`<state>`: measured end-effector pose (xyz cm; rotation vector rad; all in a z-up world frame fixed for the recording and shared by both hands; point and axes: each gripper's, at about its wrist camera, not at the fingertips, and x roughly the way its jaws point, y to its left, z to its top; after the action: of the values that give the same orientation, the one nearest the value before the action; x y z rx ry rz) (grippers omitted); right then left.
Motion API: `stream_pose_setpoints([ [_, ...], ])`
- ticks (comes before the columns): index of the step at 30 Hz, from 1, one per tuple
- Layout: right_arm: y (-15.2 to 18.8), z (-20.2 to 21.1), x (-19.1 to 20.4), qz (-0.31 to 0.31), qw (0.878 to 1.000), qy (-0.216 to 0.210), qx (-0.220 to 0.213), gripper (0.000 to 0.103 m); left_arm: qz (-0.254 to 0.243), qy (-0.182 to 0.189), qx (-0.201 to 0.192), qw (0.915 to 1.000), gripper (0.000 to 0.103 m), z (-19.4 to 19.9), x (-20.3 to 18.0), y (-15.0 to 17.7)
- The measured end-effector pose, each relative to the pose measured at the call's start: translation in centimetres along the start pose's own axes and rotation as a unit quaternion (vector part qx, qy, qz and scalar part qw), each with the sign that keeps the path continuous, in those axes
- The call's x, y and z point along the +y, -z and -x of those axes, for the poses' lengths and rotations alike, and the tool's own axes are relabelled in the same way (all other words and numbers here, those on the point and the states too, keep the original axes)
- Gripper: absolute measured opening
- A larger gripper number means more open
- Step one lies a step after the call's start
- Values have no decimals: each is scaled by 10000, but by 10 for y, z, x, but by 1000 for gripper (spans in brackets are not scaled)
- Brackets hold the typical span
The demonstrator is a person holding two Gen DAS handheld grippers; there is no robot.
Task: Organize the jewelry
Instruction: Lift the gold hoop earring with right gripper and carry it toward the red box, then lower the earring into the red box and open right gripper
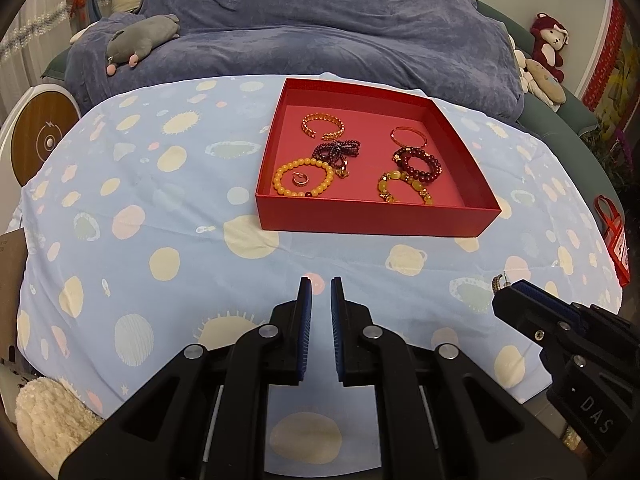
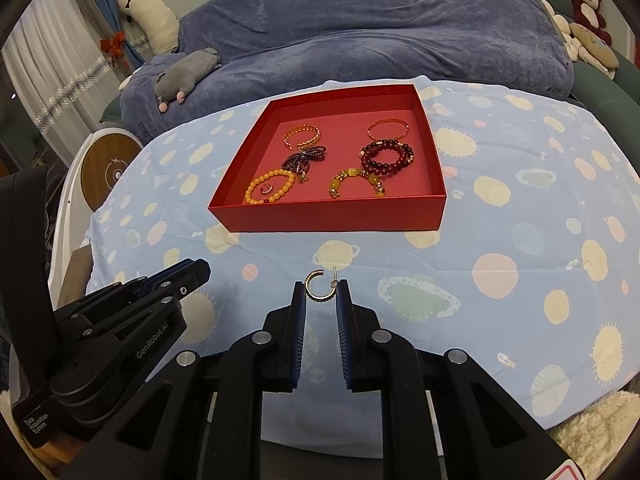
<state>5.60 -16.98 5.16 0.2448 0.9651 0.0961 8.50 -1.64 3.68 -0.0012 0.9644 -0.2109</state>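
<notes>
We hold the small gold C-shaped hoop earring (image 2: 319, 289) clamped between the right gripper (image 2: 321, 294) pads, above the planet-print blue cloth (image 2: 500, 240), near the shallow red cardboard box (image 2: 328, 216) of bracelets. The left gripper (image 1: 321, 292) hovers released, its jaws slightly parted around nothing.
</notes>
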Motion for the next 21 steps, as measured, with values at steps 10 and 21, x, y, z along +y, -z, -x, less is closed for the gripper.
stream_pose_setpoints([
  [10,-13,-1,3,77,9999,13,-65,15,-57,76,-61,9999,10,-2,-6,-14],
  [21,-50,-8,0,219,9993,111,-273,15,-329,72,-231,9992,10,-13,-23,-53],
])
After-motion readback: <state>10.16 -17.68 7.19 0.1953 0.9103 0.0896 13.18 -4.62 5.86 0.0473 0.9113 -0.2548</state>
